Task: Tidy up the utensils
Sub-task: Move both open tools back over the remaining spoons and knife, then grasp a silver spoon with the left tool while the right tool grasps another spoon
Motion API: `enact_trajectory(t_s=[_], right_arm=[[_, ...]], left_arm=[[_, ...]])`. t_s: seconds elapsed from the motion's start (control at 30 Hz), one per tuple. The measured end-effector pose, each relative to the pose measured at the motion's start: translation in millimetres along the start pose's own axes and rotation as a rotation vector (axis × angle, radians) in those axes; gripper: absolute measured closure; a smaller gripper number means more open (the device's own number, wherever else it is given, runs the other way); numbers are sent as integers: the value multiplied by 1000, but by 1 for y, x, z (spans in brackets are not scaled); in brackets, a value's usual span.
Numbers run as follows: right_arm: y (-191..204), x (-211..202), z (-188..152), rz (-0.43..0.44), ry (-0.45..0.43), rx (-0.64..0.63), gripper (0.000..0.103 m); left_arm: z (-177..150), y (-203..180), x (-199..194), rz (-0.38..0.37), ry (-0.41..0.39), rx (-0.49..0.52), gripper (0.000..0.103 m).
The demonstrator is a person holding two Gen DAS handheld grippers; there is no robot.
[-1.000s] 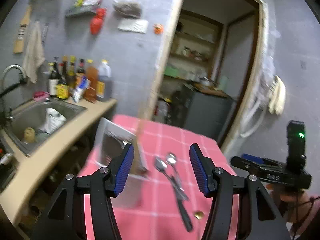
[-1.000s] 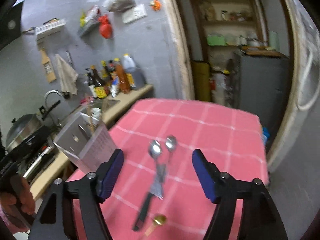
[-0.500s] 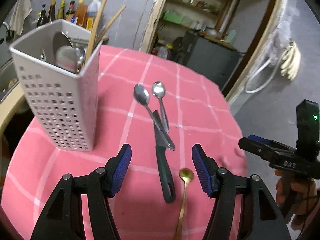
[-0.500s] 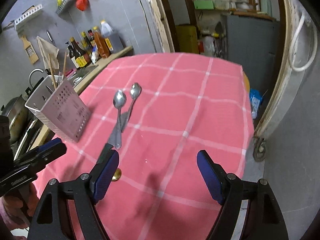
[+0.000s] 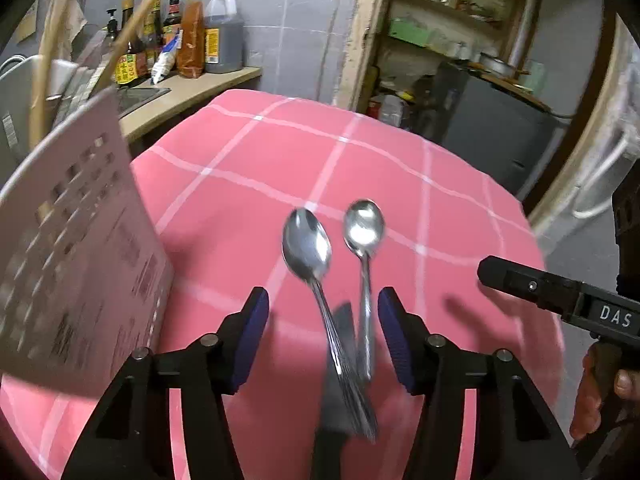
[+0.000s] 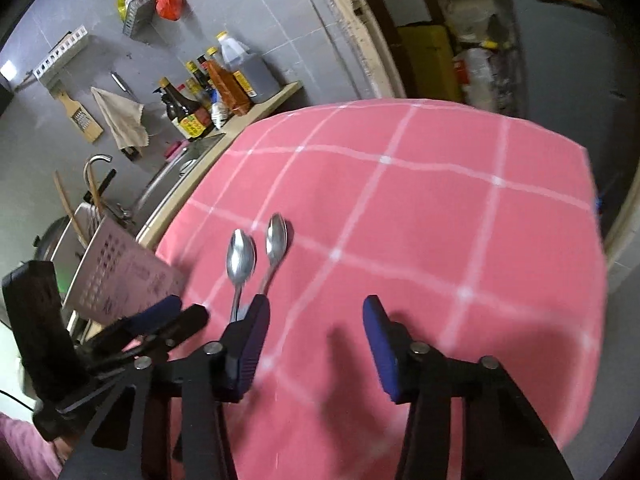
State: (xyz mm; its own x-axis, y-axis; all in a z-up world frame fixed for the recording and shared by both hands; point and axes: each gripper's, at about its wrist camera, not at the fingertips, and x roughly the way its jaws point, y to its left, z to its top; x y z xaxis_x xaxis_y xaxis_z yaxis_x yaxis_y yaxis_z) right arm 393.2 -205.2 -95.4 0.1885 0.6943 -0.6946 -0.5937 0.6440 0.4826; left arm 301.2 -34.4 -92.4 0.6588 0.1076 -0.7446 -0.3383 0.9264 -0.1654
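Two steel spoons lie side by side on the pink checked tablecloth (image 5: 248, 184): a larger spoon (image 5: 307, 246) and a smaller spoon (image 5: 364, 226). A dark knife (image 5: 340, 364) lies under their handles. My left gripper (image 5: 323, 334) is open, low over the handles, which run between its jaws. A perforated grey utensil holder (image 5: 76, 264) with wooden sticks stands to its left. In the right wrist view, my right gripper (image 6: 314, 346) is open and empty, to the right of the larger spoon (image 6: 241, 256) and smaller spoon (image 6: 277, 236). The holder also shows in that view (image 6: 120, 276).
A counter with sauce bottles (image 5: 192, 40) and a sink (image 6: 180, 168) runs along the table's left side. A doorway with shelves (image 5: 452, 20) and a dark cabinet (image 5: 500, 128) lies beyond the table's far edge. The table drops off on the right.
My left gripper has dropped lower and moved forward over the spoon and knife handles, close beside the holder. My right gripper has come lower and nearer the spoons.
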Motion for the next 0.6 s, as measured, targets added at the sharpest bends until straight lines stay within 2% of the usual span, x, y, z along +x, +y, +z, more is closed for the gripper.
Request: enact_trajectory(t_s=[0.07, 0.23, 0.6], right_arm=[[-3, 12, 10, 34, 16, -5, 67], [0, 41, 30, 85, 55, -33, 71], [5, 81, 53, 153, 132, -81, 80]], left_arm=[[6, 2, 11, 16, 12, -22, 63], [18, 11, 29, 27, 32, -51, 71], [37, 24, 50, 15, 67, -137, 73]])
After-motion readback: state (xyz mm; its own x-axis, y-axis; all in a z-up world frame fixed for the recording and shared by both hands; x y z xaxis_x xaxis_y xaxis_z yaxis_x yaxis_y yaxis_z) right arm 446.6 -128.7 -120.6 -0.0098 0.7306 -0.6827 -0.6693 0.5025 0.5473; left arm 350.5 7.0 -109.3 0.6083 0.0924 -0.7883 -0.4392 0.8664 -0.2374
